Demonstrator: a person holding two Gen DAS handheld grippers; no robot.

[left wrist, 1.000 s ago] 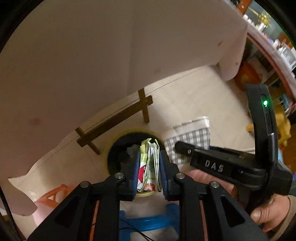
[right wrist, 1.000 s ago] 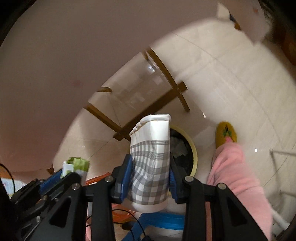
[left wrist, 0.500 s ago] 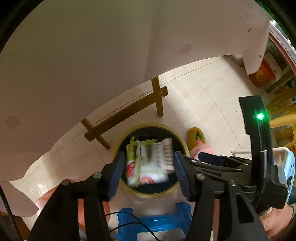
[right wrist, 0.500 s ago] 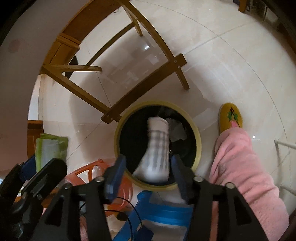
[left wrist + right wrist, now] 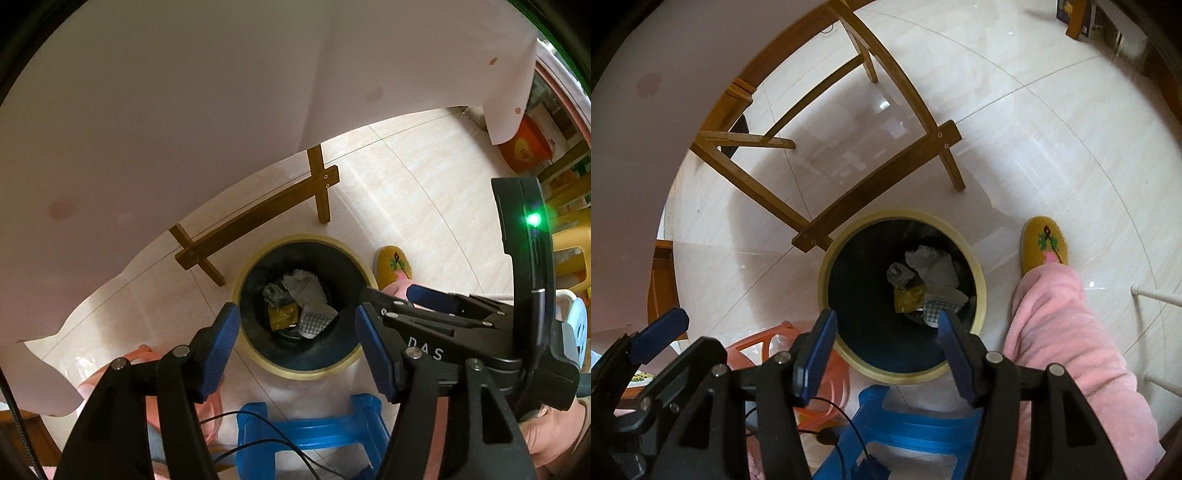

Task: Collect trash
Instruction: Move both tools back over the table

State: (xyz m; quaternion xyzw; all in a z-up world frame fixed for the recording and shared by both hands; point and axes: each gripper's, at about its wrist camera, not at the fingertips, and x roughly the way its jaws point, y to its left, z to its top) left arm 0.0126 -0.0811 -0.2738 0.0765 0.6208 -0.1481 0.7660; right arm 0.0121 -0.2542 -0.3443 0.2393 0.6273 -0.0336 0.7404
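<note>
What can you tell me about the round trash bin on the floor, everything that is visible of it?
The trash bin is round, seen from above, with a pale yellow rim and a dark inside, perhaps a black liner. It stands upright and open on the light tiled floor, beside the wooden table foot and near a yellow slipper. At its bottom lie crumpled grey-white wrappers, a yellow packet and a checked paper piece. Both open grippers hang above it, not touching it.

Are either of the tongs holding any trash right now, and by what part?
Nothing is held. Left tongs and right tongs are both open and empty above the bin.
</note>
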